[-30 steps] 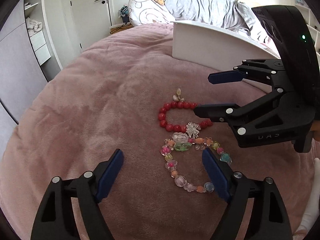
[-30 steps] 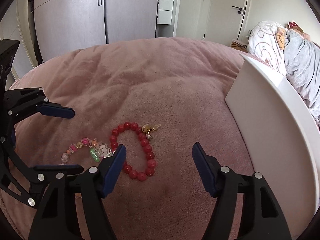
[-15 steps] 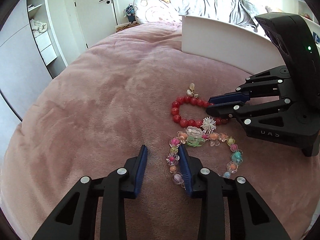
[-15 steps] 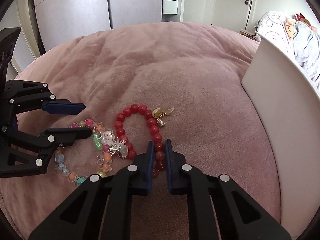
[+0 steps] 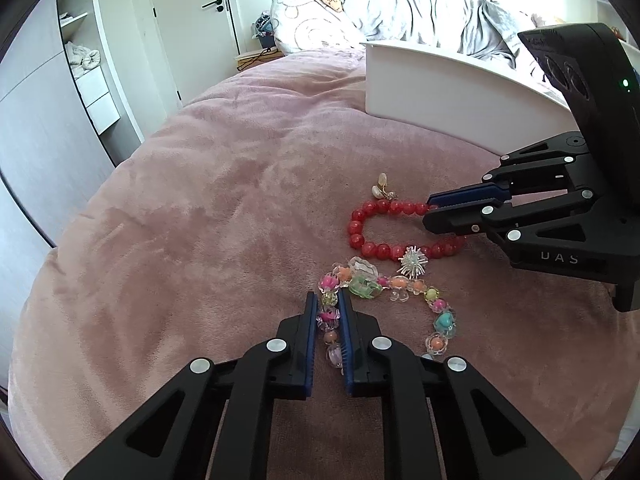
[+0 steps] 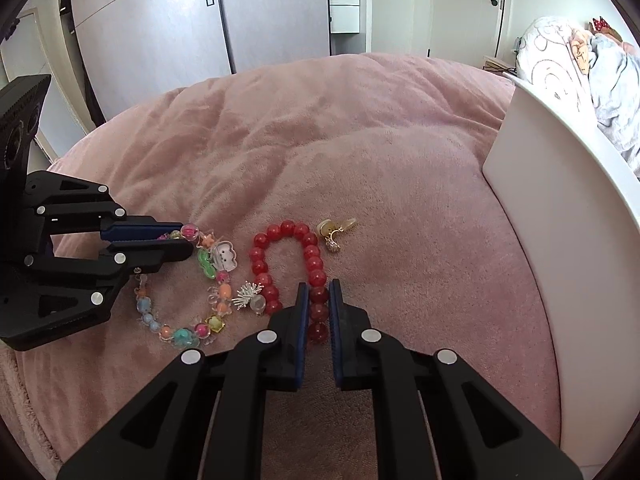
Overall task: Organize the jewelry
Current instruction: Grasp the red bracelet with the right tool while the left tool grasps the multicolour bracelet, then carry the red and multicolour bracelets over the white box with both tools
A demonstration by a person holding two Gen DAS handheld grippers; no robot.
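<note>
A red bead bracelet [image 5: 360,236] [image 6: 264,256] and a multicoloured bead bracelet [image 5: 440,320] [image 6: 180,334] lie side by side on a pink plush blanket [image 5: 200,200]. My left gripper [image 5: 328,300] [image 6: 184,236] is closing, its blue pads pressed on the near-left beads of the multicoloured bracelet. My right gripper [image 6: 318,286] [image 5: 432,210] is shut on the right side of the red bracelet. A silver spiky brooch [image 5: 412,262] [image 6: 248,294] sits between the two bracelets. Gold earrings [image 5: 382,190] [image 6: 334,232] rest just beyond the red loop.
A white box [image 5: 440,92] [image 6: 560,220] stands on the blanket behind and to the right of the jewelry. Beyond it lies a bed with grey bedding [image 5: 400,4]. Wardrobe doors [image 6: 160,20] and a room door [image 5: 192,20] are in the background.
Both grippers went from wide open to closed, the left onto the multicoloured bracelet's beads and the right onto the red bracelet. Both also dipped closer to the blanket.
</note>
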